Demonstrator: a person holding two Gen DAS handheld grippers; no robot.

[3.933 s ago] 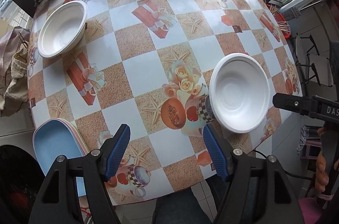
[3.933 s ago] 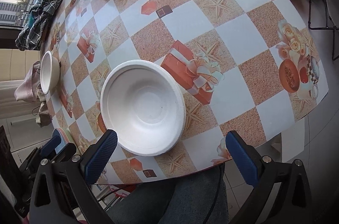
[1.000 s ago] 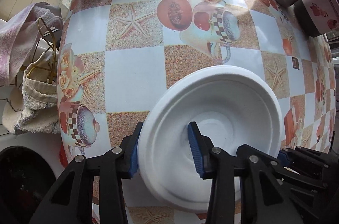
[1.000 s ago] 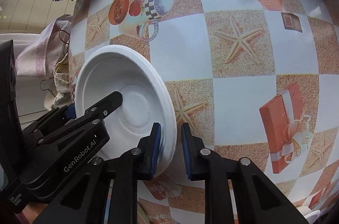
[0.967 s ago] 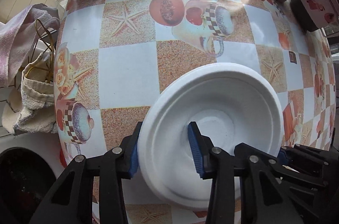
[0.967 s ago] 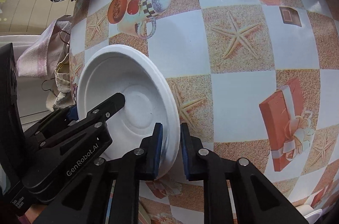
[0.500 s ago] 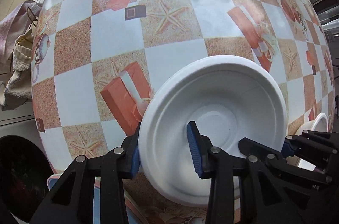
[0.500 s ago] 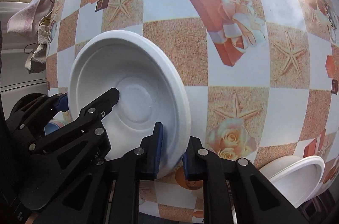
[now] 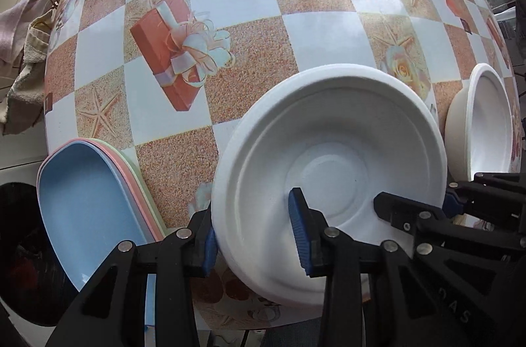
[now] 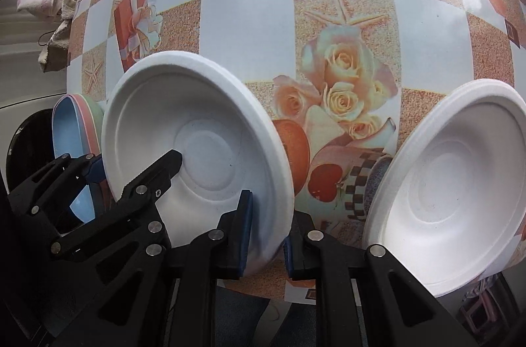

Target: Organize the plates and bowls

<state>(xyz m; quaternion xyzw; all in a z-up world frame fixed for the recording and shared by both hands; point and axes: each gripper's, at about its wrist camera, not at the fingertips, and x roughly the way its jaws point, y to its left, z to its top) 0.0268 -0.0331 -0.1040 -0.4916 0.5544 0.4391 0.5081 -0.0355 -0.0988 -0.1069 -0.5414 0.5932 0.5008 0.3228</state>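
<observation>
A white bowl [image 9: 332, 169] is held above the table by both grippers. My left gripper [image 9: 253, 235] is shut on its near left rim. My right gripper [image 10: 266, 232] is shut on its near right rim; the same bowl shows in the right wrist view [image 10: 200, 143]. A second white bowl [image 9: 483, 123] sits on the table to the right, near the front edge, also seen in the right wrist view [image 10: 453, 182]. A stack of pastel plates, blue on top [image 9: 88, 209], lies at the table's front left corner and shows in the right wrist view [image 10: 72, 130].
The table [image 9: 263, 2] has a checkered cloth with gift and starfish prints. Cloth bags [image 9: 23, 28] hang off its left side. A dark round opening [image 9: 23, 248] lies below the left edge.
Both grippers have carried the bowl from the far left of the table toward the near edge. The second bowl and the plate stack have come into view on either side.
</observation>
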